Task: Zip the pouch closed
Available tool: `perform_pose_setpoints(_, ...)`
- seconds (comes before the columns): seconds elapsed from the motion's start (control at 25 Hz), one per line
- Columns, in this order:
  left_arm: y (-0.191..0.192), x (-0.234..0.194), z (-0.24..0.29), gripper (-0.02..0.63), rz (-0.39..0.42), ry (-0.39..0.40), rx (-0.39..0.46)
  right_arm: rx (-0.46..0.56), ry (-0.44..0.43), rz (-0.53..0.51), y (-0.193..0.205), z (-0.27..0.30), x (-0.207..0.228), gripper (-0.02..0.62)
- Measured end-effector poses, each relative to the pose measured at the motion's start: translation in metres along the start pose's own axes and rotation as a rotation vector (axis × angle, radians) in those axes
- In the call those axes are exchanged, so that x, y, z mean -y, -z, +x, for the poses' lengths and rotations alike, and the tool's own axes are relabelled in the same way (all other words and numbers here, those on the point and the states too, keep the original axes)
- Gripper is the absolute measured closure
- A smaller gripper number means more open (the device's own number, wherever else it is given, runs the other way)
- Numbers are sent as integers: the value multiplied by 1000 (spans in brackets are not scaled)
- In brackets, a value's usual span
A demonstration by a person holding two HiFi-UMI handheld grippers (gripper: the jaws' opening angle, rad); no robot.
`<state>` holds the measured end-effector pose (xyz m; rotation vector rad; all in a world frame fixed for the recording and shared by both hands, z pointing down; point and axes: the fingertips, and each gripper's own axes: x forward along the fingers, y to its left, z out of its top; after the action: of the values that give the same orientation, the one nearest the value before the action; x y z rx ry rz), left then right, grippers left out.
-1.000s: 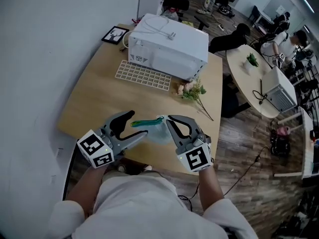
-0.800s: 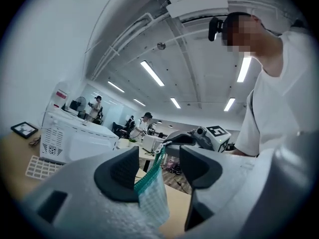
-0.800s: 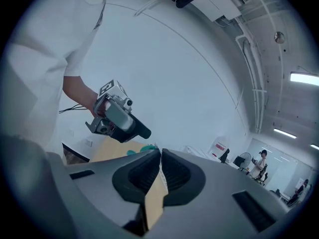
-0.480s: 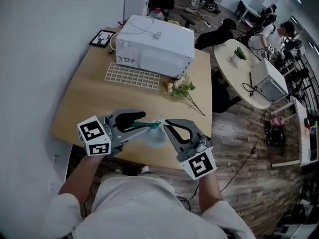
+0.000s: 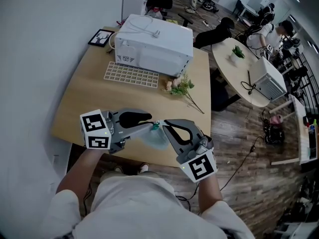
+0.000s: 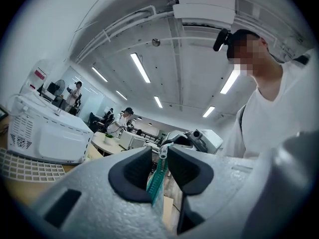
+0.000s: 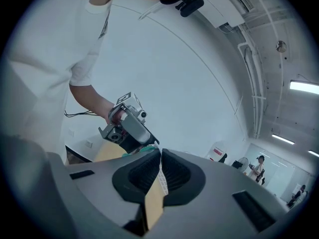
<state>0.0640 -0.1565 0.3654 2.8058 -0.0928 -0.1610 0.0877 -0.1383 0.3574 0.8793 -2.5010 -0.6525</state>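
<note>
A translucent pouch [image 5: 156,140] with a green zipper [image 5: 155,126] hangs between my two grippers over the table's near edge. In the head view my left gripper [image 5: 151,125] comes in from the left and my right gripper [image 5: 164,127] from the right, their tips almost meeting. In the left gripper view the jaws of the left gripper [image 6: 159,156] are closing. The green zipper tape [image 6: 156,184] and its metal pull [image 6: 162,152] stand in the narrow gap between them. My right gripper [image 7: 160,159] is shut on the pouch's white edge [image 7: 162,181].
On the wooden table [image 5: 89,103] stand a white boxy appliance [image 5: 154,44], a white grid tray [image 5: 130,75], a flower sprig [image 5: 180,87] and a small picture frame [image 5: 101,37]. A round table [image 5: 239,78] and people sit to the far right.
The left gripper's jaws have narrowed from wide apart to a thin gap round the green zipper. Both grippers have risen a little with the pouch, and the left one has tipped more level.
</note>
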Motion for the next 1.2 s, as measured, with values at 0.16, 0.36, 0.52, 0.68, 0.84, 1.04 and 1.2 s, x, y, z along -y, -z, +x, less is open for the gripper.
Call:
perform_pose_setpoints(0.16,3,3,-2,507,-26,36,-14,-14,-6,-16,-1,3,-3,578)
perform_pose_setpoints(0.36,6,3,-4,507,-39,56,-30,-34,-13,-51,-2,8,-7,578)
perform_pose_setpoints(0.52,6,3,-6,529,-51,69,-33,-55,-11,-63,-2,11,-8,578)
perform_pose_setpoints(0.68,6,3,-8,543,-50,68,-35,-63,-9,-63,-2,13,-8,578)
perform_pose_setpoints(0.84,7,2,-9,552,-23,53,-54,-77,-3,-56,1,14,-9,580)
perform_pose_setpoints(1.04,8,-3,-11,555,-17,42,-75,-87,12,-17,7,15,-7,581)
perform_pose_setpoints(1.2,7,-4,-11,555,-11,36,-93,-63,20,-1,4,18,-6,581)
